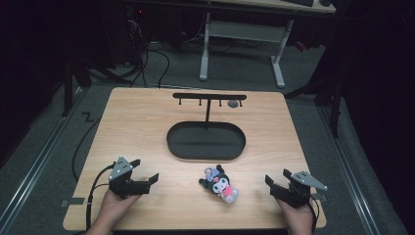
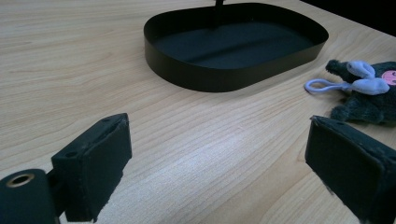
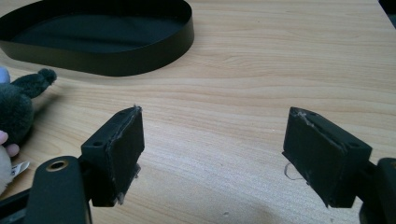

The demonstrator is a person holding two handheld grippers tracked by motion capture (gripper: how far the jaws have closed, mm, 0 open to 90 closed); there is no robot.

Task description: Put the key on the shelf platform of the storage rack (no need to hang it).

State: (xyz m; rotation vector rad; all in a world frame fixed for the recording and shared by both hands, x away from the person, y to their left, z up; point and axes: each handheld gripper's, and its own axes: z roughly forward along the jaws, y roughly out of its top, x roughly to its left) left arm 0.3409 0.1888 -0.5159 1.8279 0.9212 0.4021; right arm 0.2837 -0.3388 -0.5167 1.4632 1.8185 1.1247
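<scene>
Right tool (image 3: 212, 154) gapes empty beside plush (image 3: 16, 109).

high view: up above the near side, looking forward and down on the whole counter (image 1: 147, 117) | left gripper view: low, close to the wood, facing the black tray (image 2: 233, 77) | right gripper view: low too, facing the same tray (image 3: 116, 63) and plush toy (image 3: 16, 107)

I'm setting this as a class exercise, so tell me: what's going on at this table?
A person holds the left gripper and the right gripper, both open and empty, low over a wooden table. A small plush toy lies between them, untouched. Behind it sits a black oval tray with a hook stand rising from it.
</scene>
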